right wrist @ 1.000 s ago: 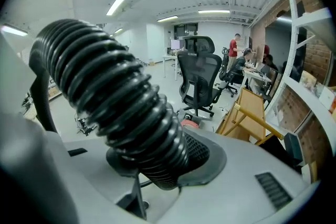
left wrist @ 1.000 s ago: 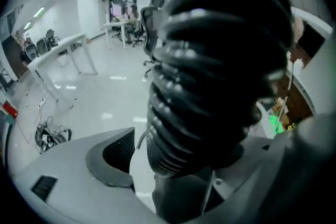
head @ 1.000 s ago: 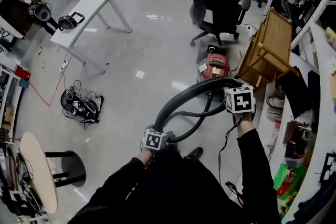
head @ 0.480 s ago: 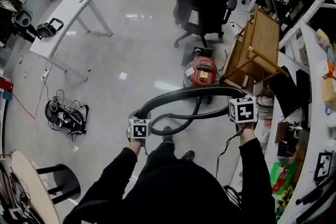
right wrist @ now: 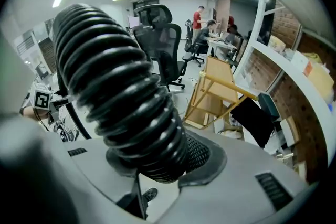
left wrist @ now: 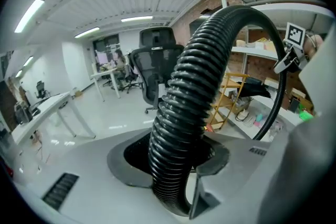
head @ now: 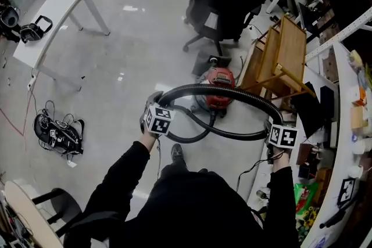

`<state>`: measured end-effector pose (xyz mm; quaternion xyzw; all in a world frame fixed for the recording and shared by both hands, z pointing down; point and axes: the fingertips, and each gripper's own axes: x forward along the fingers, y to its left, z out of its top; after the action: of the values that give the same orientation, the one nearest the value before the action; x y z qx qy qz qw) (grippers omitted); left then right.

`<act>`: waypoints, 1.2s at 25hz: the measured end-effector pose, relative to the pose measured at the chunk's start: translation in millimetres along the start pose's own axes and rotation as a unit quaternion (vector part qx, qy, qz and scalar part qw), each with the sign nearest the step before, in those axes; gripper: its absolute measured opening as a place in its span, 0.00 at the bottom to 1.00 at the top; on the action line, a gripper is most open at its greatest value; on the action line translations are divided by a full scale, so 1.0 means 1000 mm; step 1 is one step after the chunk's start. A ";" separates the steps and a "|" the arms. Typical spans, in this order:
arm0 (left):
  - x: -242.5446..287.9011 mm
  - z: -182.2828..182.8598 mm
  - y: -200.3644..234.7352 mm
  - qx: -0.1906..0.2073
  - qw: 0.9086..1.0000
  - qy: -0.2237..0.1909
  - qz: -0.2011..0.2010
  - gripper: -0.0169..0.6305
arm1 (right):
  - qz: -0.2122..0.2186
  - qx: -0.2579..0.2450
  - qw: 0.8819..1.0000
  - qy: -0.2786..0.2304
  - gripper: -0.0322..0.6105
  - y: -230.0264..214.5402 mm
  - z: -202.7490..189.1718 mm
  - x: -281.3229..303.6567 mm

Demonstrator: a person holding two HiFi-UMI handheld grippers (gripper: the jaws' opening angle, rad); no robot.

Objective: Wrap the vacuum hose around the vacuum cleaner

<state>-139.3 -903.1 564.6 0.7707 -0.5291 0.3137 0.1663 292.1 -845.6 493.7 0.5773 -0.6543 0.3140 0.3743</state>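
Head view: vacuum hose [head: 224, 90] arches over the red vacuum cleaner [head: 220, 78]; left hand-held gripper [head: 150, 114], jaws closing, grasps it left of the cleaner, right hand-held gripper [head: 275, 126] clamps it right.

I see wide open floor [head: 128, 84] on my left, the easiest way in. Only a tangle of cables [head: 58, 133] and a white worktop [head: 49, 20] stand there, well apart from the vacuum cleaner [head: 220, 81]. My right side is tight: a wooden rack [head: 285, 55] stands just beside the cleaner, with a cluttered shelf [head: 343, 142] beyond it. An office chair [head: 224, 6] blocks the far side. The hose [head: 221, 90] arches across the cleaner's near side, and a thinner black loop [head: 238, 135] hangs below it.
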 end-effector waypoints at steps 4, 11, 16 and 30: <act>0.027 0.030 -0.006 0.040 0.998 -0.008 -0.041 0.29 | -0.003 0.054 0.998 0.022 0.30 -0.011 -0.011 0.016; 0.078 0.050 0.000 0.096 0.993 0.024 -0.058 0.29 | -0.016 0.048 0.996 0.073 0.30 -0.046 -0.023 0.069; 0.122 0.068 -0.008 0.150 0.985 0.064 -0.063 0.28 | -0.006 0.044 0.995 0.092 0.30 -0.082 -0.014 0.127; 0.271 0.119 -0.059 0.227 0.958 0.169 -0.042 0.28 | 0.003 0.055 0.979 0.197 0.30 -0.196 -0.036 0.287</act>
<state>17.3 -1142.8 658.8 0.7458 -0.3749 0.5438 0.0868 475.1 -991.1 752.7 0.5221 -0.5513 0.4580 0.4623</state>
